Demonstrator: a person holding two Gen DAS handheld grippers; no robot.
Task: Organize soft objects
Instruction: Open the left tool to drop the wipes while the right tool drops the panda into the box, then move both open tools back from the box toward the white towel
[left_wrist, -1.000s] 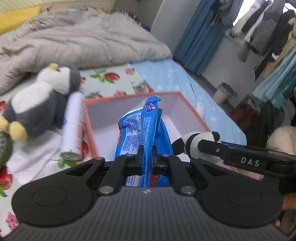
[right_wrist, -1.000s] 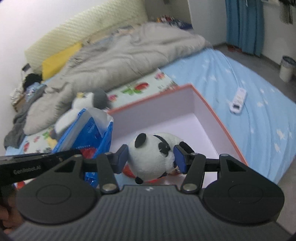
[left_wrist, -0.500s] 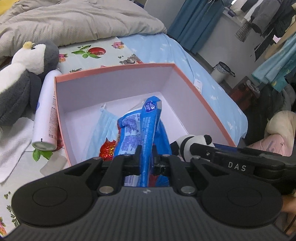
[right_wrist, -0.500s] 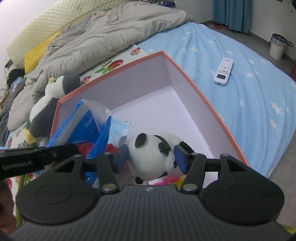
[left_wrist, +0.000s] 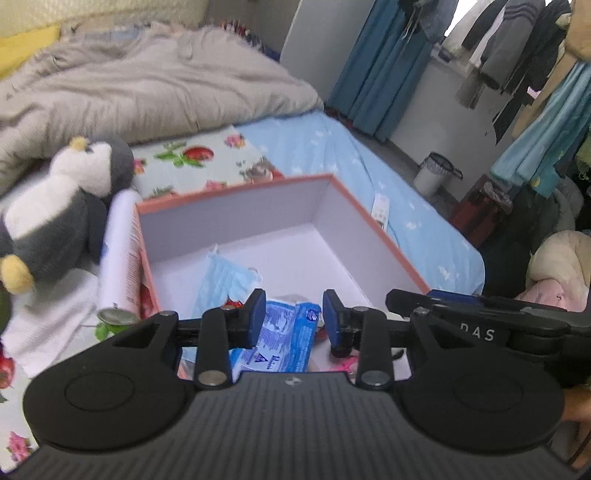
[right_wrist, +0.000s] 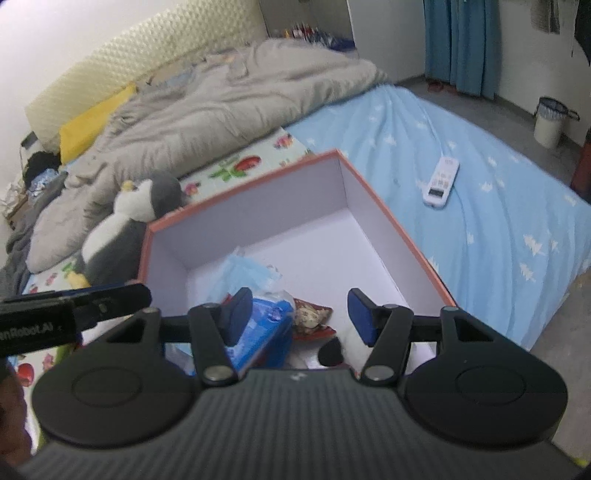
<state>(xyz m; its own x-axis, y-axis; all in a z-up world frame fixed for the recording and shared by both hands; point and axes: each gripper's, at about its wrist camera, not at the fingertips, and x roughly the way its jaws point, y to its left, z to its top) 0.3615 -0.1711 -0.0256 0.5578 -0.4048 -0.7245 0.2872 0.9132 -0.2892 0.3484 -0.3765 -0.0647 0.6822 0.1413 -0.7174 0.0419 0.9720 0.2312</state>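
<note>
An orange-rimmed box (left_wrist: 236, 192) with a white inside stands on the bed. My left gripper (left_wrist: 294, 320) hangs over its near end. Its jaws are opening, and the blue packet (left_wrist: 284, 343) lies beneath them in the box, free of the pads. A blue face mask (left_wrist: 221, 280) lies further in. My right gripper (right_wrist: 301, 315) stands open over the same box (right_wrist: 240, 188). The panda plush (right_wrist: 347, 349) lies below its pads, mostly hidden by the gripper body. A red snack packet (right_wrist: 310, 317) and the blue packet (right_wrist: 258, 332) lie beside it.
A penguin plush (left_wrist: 55, 206) and a white spray can (left_wrist: 120, 258) lie just left of the box on a floral mat. A grey quilt (right_wrist: 221, 99) covers the far bed. A white remote (right_wrist: 441, 181) lies on the blue sheet. A bin (right_wrist: 550, 122) stands on the floor.
The left jaws have parted and the blue packet has dropped flat into the box. The panda has slipped from between the right pads down into the box. Both views drew back.
</note>
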